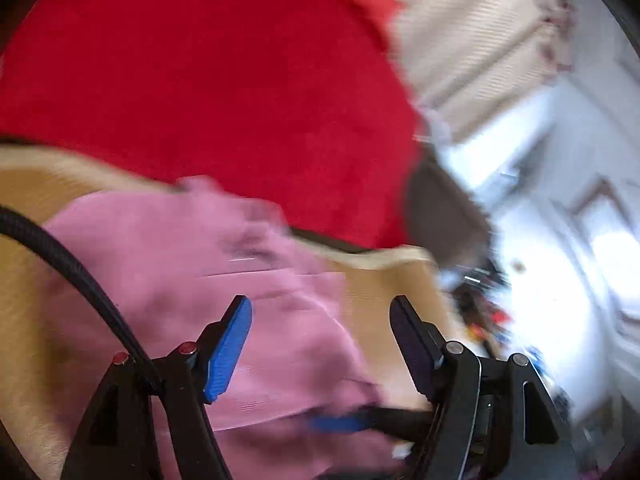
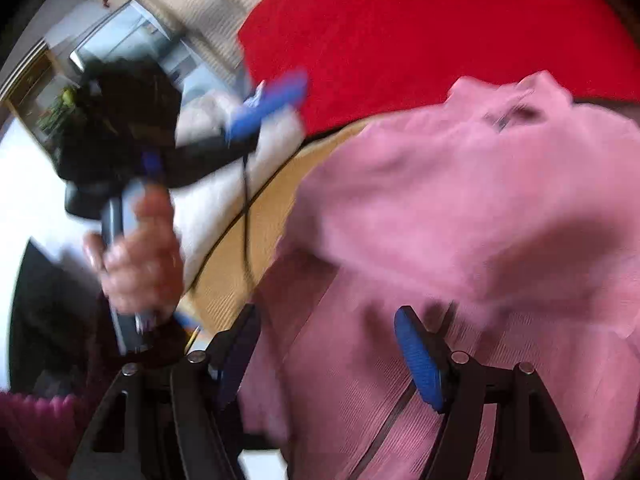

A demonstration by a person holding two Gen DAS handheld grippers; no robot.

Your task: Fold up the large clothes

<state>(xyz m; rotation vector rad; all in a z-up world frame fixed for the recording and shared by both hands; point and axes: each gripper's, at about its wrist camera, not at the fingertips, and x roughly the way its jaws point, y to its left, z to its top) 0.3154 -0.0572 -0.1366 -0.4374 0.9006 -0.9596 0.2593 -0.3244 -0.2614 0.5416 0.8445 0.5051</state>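
A pink garment [image 2: 460,216] is lying bunched on the wooden table [image 1: 380,292], in front of the red cloth [image 1: 208,80]. Left gripper [image 1: 320,320] and right gripper [image 2: 326,344] are hovering wide apart, holding nothing. Best practice: pinch opposite edges, then lift evenly.

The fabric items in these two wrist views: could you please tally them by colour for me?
Pink: 1, the pink garment bunched on the wooden table.
Red: 1, the red cloth behind it.
Cream: 1, the ribbed cream fabric beside the red one.
Total: 3.
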